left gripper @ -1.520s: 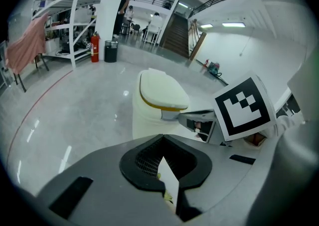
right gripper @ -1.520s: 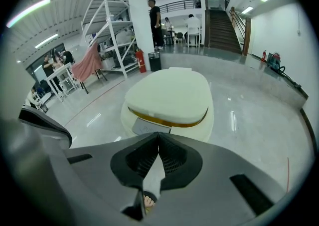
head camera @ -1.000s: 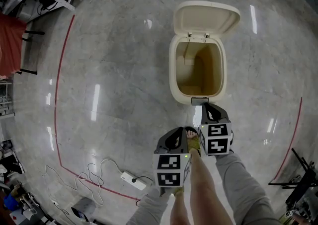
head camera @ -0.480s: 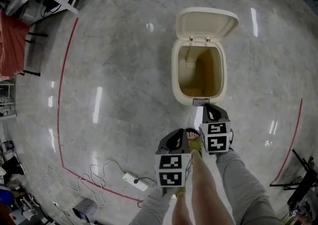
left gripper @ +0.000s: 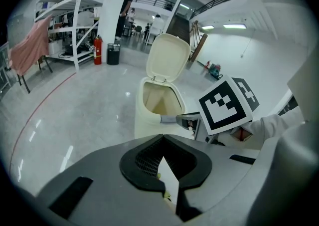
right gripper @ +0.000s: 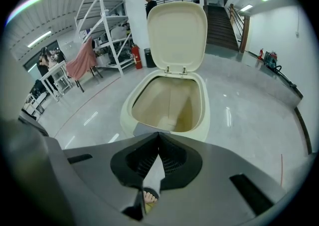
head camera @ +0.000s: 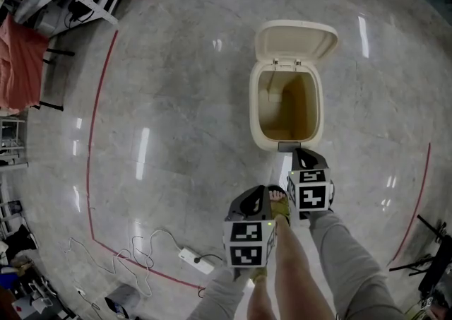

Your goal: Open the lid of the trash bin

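The trash bin [head camera: 256, 110] is sitting right of centre in the upper frame, its lid [head camera: 295, 39] standing open. Below it, the left gripper [head camera: 251, 197] and right gripper [head camera: 300, 155] are both showing jaws pressed together, gripping nothing.

The floor [head camera: 176, 99] is polished grey stone that reflects the ceiling lights. A red line [head camera: 90, 135] is marked along its left side in the head view, and a white power strip [head camera: 193, 258] with its cable lies near the line. White shelving [left gripper: 75, 15] carries a pink cloth [left gripper: 30, 45]. A red fire extinguisher [left gripper: 97, 52] and a black container [left gripper: 113, 54] stand beside a white column [left gripper: 115, 0]. A staircase [right gripper: 219, 30] rises at the rear.
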### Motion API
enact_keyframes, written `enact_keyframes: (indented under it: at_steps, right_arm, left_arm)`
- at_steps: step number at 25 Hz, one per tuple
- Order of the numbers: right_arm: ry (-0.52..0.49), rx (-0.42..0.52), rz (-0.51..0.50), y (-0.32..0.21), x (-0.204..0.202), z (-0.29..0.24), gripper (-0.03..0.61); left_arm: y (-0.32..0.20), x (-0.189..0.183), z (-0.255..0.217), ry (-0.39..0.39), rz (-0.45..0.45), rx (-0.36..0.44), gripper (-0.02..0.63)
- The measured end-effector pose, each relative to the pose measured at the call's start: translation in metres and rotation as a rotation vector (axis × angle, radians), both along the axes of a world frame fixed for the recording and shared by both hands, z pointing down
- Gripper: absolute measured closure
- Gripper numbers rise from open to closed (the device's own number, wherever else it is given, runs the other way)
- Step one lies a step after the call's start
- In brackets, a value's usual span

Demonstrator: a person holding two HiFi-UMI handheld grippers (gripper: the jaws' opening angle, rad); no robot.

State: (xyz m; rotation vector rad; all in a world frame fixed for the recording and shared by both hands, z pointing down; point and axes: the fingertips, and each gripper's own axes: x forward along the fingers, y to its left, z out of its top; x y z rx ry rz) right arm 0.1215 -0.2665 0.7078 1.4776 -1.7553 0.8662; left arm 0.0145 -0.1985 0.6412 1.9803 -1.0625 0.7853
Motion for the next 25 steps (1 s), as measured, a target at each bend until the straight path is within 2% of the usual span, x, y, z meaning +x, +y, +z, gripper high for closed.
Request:
enact_keyframes:
  at_steps: [13, 25]
  right_arm:
    - [-0.062, 0.084, 0.017, 0.021, -0.014, -0.061, 0.584]
    - [-0.058, 0.163, -0.010, 0.063, -0.027, -0.126, 0.584]
  left_arm:
    - [0.002, -0.006, -0.026, 0.008, -0.005, 0.034, 0.609]
    - [0.024, -0.010, -0.062, 0.029, -0.006, 0.069, 0.609]
